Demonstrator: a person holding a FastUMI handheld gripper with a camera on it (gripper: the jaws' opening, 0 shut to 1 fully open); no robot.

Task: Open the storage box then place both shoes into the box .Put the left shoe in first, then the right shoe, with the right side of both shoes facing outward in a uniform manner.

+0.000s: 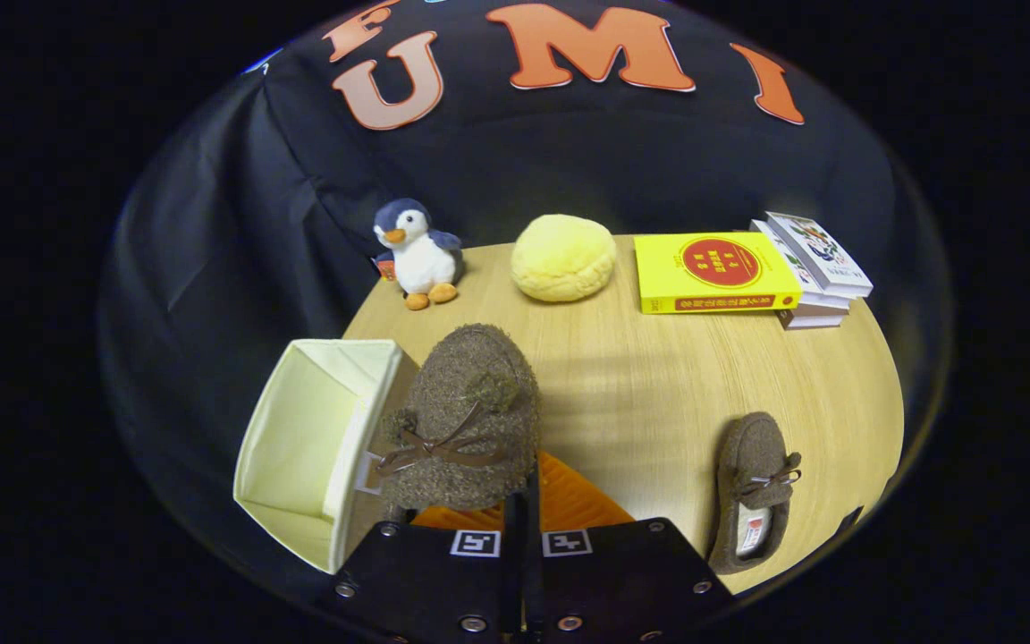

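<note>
The gripper [519, 501] shows as two black finger blocks side by side, each carrying a square black-and-white marker on its upper face. The blocks sit almost touching, with a thin dark seam between them. The orange ribbed finger pads [569, 496] project forward from the blocks and close tightly on the heel of a brown fuzzy shoe [466, 416], which is held raised just ahead of the fingers, toe pointing away.

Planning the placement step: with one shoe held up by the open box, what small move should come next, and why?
Probably carry the held shoe sideways over the storage box. The gripper is shut on it, the box stands open right beside it, and the other shoe waits on the table.
</note>
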